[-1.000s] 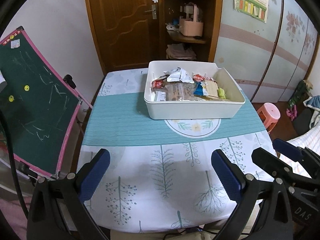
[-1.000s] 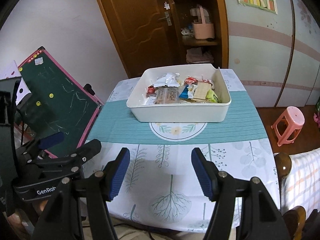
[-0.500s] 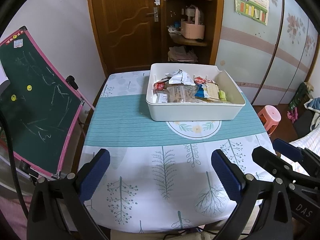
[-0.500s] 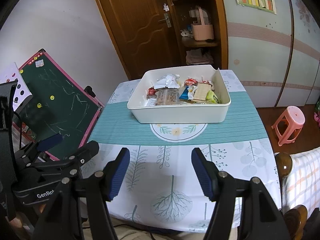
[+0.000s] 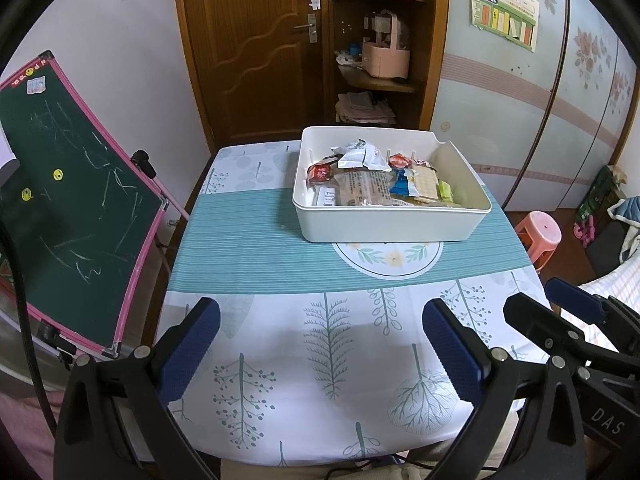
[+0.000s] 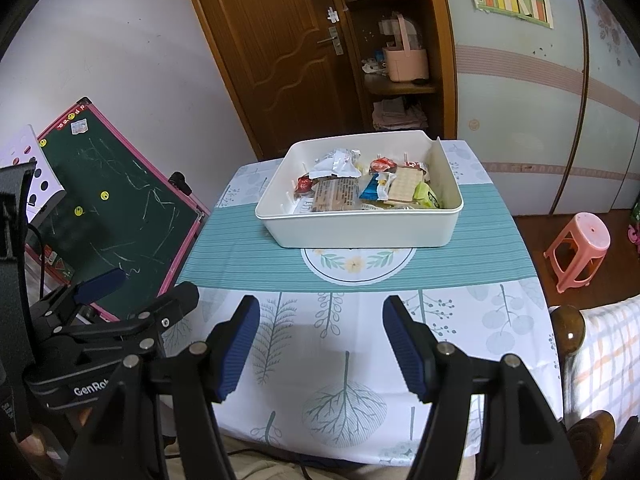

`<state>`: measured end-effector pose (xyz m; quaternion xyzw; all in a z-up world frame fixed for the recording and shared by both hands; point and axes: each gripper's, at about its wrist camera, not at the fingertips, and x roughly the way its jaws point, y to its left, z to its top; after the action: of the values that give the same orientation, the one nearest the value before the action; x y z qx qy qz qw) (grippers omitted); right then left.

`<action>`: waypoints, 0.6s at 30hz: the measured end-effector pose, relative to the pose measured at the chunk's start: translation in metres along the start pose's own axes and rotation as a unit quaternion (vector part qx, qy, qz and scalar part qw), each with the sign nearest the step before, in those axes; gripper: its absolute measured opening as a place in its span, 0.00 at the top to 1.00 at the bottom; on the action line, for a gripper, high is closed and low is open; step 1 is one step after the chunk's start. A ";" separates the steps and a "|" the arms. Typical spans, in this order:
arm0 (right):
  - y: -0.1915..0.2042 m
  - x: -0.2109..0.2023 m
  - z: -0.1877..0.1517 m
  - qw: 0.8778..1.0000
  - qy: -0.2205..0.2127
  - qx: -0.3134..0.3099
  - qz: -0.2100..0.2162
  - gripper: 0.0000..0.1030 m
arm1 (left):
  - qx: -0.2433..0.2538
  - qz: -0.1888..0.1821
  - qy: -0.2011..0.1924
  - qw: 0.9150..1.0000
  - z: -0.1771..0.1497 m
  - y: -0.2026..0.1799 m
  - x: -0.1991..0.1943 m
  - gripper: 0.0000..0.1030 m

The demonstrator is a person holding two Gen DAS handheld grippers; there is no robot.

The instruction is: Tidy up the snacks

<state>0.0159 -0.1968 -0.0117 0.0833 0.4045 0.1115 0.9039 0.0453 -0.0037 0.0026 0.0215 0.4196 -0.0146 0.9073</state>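
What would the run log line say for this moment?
left tool: open, empty | right tool: open, empty | snacks: in white bin | tablecloth: bare near tools

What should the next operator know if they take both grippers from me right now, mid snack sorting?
Left gripper: open, empty, over the near end of the table.
Right gripper: open, empty, alongside it over the same near end.
Snacks: all piled loosely in the white bin on the far half of the table, on the teal band. None lie on the cloth.
Done: nothing visibly sorted; packets are mixed and overlapping.
Left: reach forward to the bin and arrange the packets, probably one at a time.
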 end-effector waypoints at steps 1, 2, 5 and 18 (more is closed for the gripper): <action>0.000 0.000 0.000 1.000 0.000 0.000 0.000 0.37 | 0.000 0.000 0.000 1.000 0.000 0.000 0.000 0.02; 0.000 0.000 0.000 1.000 0.001 0.001 0.000 0.37 | 0.000 0.000 0.001 1.000 0.000 0.000 0.000 0.02; 0.000 0.001 0.001 1.000 0.004 0.001 0.001 0.37 | -0.001 0.000 0.004 1.000 -0.001 0.000 0.000 0.02; 0.003 0.003 0.003 1.000 0.010 0.003 0.004 0.37 | -0.003 0.000 0.006 1.000 -0.003 0.001 0.001 0.02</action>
<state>0.0200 -0.1935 -0.0112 0.0870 0.4137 0.1147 0.8989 0.0443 -0.0029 -0.0001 0.0186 0.4255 -0.0132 0.9047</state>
